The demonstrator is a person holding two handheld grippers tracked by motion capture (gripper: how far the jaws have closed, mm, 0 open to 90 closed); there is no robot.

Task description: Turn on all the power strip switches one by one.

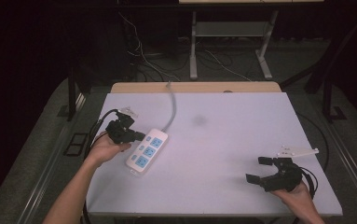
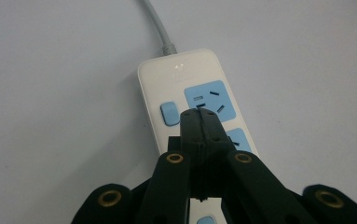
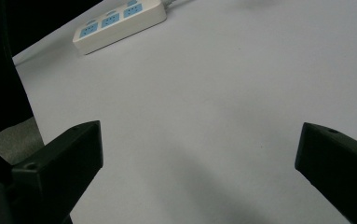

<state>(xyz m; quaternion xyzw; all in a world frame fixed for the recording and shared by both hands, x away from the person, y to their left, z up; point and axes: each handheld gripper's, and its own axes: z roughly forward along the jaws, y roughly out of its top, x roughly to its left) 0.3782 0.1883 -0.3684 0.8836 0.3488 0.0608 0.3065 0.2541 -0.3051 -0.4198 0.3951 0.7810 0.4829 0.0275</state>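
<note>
A white power strip (image 1: 147, 148) with blue sockets and blue switches lies on the left part of the table, its grey cable (image 1: 172, 105) running to the far edge. My left gripper (image 1: 141, 136) is shut, its tips over the strip's far end. In the left gripper view the closed jaws (image 2: 199, 115) sit just above the strip (image 2: 185, 77), between a blue switch (image 2: 168, 113) and the first blue socket (image 2: 209, 98). My right gripper (image 1: 260, 169) stands open at the near right, nothing between its jaws. The right gripper view shows the strip (image 3: 120, 21) far off.
The white table top (image 1: 223, 140) has a faint dark smudge (image 1: 198, 121) near its middle. Beyond its far edge stand desk legs (image 1: 193, 46) and loose cables on the floor. A dark floor strip (image 3: 13, 135) shows past the table's edge in the right gripper view.
</note>
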